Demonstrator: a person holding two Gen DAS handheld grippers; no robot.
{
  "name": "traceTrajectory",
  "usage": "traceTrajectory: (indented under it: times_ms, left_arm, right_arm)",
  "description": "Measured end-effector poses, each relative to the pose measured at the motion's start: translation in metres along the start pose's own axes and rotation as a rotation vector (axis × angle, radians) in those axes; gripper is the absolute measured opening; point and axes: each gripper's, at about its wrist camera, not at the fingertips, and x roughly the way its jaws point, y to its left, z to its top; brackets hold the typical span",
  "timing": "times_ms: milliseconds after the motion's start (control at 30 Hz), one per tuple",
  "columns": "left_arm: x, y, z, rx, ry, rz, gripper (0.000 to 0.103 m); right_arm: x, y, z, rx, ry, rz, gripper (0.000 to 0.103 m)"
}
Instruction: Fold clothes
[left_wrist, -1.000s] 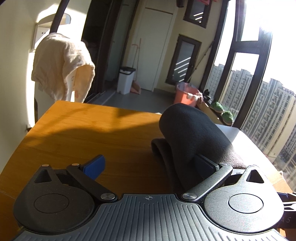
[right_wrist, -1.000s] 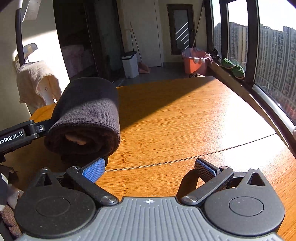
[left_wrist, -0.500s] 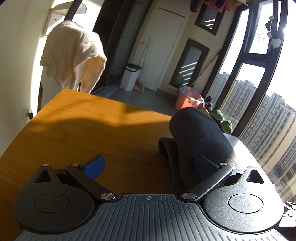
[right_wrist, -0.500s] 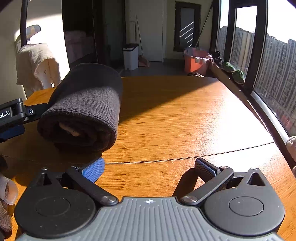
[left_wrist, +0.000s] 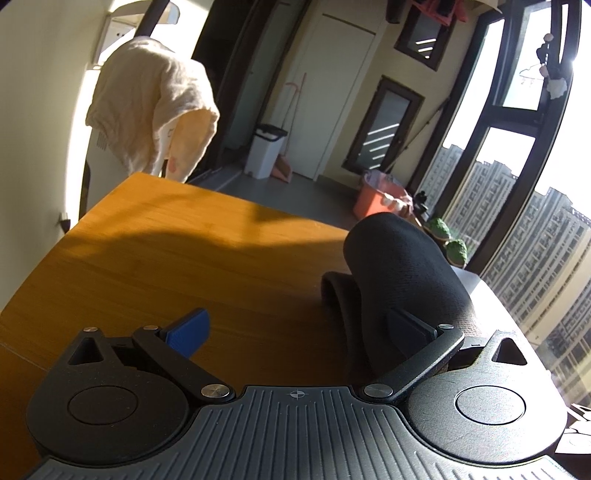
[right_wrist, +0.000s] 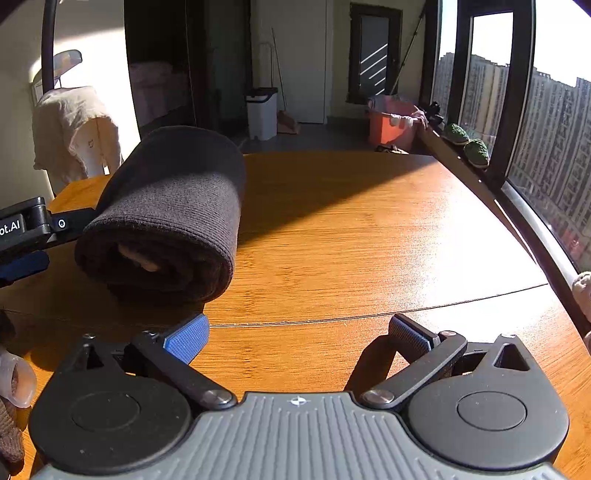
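Observation:
A dark brown garment (right_wrist: 166, 214), rolled into a thick bundle, lies on the wooden table (right_wrist: 351, 229) at the left of the right wrist view. In the left wrist view the same roll (left_wrist: 399, 266) rests against the right finger (left_wrist: 410, 328) of my left gripper (left_wrist: 299, 328), which stands wide open. The left gripper's body (right_wrist: 22, 229) shows at the left edge of the right wrist view, with one finger hidden behind the roll. My right gripper (right_wrist: 299, 332) is open over bare wood, just right of the roll's near end and apart from it.
A cream cloth (left_wrist: 151, 110) hangs over a stand beyond the table's far left corner. A white bin (right_wrist: 262, 110) and an orange bucket (right_wrist: 391, 122) stand on the floor behind. Small green plants (right_wrist: 469, 144) line the window ledge along the table's right edge.
The roll has come down from a slightly raised pose to rest on the table, further from the right gripper. The left gripper's view has tilted. Both grippers stay open.

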Motion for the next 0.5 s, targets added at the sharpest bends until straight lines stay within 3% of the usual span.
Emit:
traceTrajectory:
  times_ms: [367, 500]
  left_arm:
    - [-0.002, 0.011, -0.001, -0.074, 0.008, 0.013, 0.103]
    - [-0.004, 0.009, -0.002, -0.056, 0.013, 0.033, 0.103]
  right_arm:
    - [0.000, -0.001, -0.001, 0.001, -0.001, 0.001, 0.103]
    - [0.000, 0.001, -0.001, 0.001, -0.001, 0.002, 0.103]
